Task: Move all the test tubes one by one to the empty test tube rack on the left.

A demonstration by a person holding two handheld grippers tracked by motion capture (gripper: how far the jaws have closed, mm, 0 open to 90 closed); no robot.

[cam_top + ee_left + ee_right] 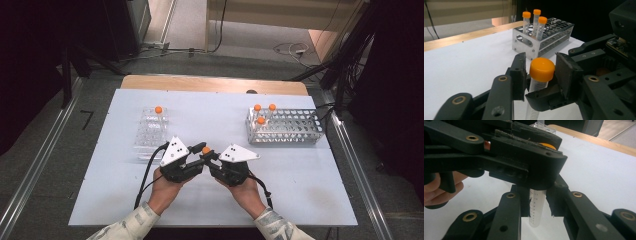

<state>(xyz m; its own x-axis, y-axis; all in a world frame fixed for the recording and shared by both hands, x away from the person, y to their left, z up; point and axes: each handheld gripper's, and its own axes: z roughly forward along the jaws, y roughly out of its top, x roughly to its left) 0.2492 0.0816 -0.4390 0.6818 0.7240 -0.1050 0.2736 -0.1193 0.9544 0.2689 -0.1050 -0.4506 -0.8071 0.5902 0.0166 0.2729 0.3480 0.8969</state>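
Note:
A clear graduated tube with an orange cap (206, 150) stands upright above the table's middle, held between both grippers. My left gripper (201, 149) comes in from the left, and in the left gripper view its pads (520, 72) sit on either side of the orange cap (542, 69). My right gripper (208, 156) comes in from the right. It is shut lower down on the tube's body (537, 207), which hangs just above the white surface. The left gripper's jaws cross over the top of the right gripper view.
A metal rack (292, 127) with three orange-capped tubes (260, 120) stands at the back right and shows again as a rack (549, 37) in the left gripper view. A clear rack (149, 135) with one capped tube (158, 109) stands at the back left.

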